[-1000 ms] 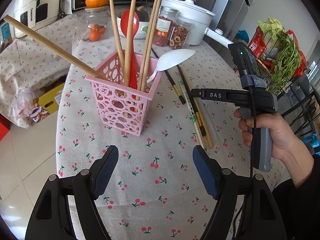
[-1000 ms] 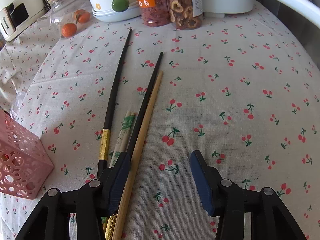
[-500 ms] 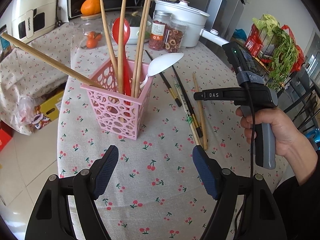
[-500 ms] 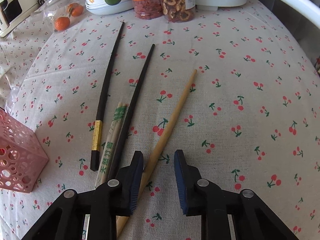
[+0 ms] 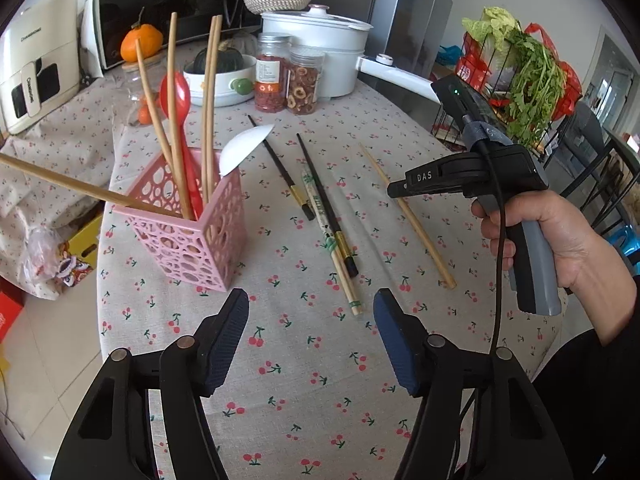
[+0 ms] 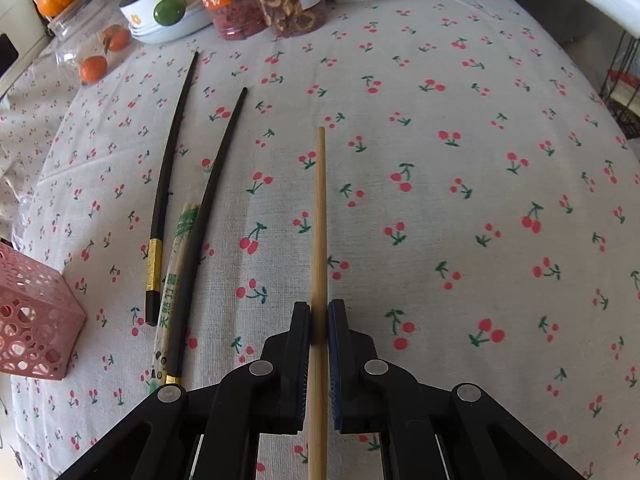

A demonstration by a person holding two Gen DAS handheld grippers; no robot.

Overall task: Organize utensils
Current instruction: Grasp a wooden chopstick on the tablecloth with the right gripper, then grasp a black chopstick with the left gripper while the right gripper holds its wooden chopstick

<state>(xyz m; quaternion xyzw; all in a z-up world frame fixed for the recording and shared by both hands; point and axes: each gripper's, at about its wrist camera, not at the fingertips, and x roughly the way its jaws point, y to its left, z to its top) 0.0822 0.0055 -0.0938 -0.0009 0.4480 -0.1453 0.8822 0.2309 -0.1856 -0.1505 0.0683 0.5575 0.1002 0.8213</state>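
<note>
My right gripper (image 6: pixel 319 312) is shut on a light wooden chopstick (image 6: pixel 319 216) that lies on the cherry-print tablecloth, pointing away from me. The same chopstick (image 5: pixel 408 216) shows in the left wrist view below the right gripper's body (image 5: pixel 472 172). Left of it lie two black chopsticks (image 6: pixel 168 168) (image 6: pixel 208 216) and a paper-wrapped pair (image 6: pixel 176 264). A pink perforated basket (image 5: pixel 188 232) (image 6: pixel 32 316) holds wooden chopsticks, a red spoon (image 5: pixel 176 92) and a white spoon (image 5: pixel 244 148). My left gripper (image 5: pixel 310 332) is open and empty above the cloth, in front of the basket.
At the table's far side stand two jars (image 5: pixel 288 76), a white bowl (image 5: pixel 216 88), a white pot (image 5: pixel 320 40) and small oranges (image 6: pixel 96 68). A wire rack of greens (image 5: pixel 520 72) stands off the right edge. The floor lies left of the table.
My right gripper has closed on the light wooden chopstick and swung it straight, away from the black ones. My left gripper has drawn back, so the basket looks farther away.
</note>
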